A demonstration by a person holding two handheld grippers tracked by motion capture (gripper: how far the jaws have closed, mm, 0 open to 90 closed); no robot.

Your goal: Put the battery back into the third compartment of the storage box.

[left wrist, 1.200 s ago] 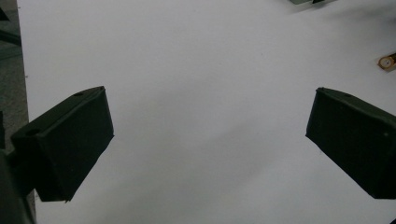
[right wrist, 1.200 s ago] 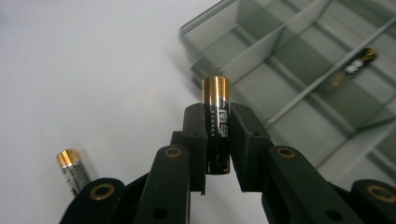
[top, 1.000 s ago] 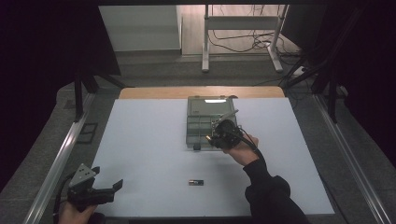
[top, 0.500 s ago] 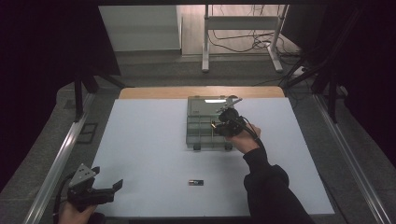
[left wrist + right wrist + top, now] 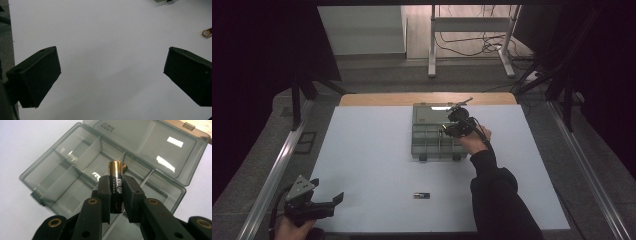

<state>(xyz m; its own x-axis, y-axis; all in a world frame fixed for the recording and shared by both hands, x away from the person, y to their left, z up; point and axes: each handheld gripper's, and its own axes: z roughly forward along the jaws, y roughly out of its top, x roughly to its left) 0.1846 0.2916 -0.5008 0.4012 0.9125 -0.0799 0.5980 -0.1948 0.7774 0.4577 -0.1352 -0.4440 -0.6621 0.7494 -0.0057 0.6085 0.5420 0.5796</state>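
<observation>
left gripper [image 5: 326, 204] rests at the near left corner of the white surface [image 5: 372, 165], same place as a sec ago; its fingers [image 5: 37, 75] stand wide apart w/ nothing between them, just bare surface in the left gripper view.

going right: one spare battery [image 5: 422, 195] lies on the surface near the front edge, well apart from the box, not touched.

the compartment box [image 5: 434, 137] sits center-back, lid open and lying flat behind it.

right gripper [image 5: 451, 131] has moved: a sec ago it was over the front part of the box, now it is further back and a bit to the right, over the box's right side. its fingers [image 5: 106, 192] are closed on a battery [image 5: 115, 187], gold end up, held upright above the middle compartments.

meaning, i judge: the carry is almost done, next is lower and release into a compartment, then fetch the spare one.
</observation>
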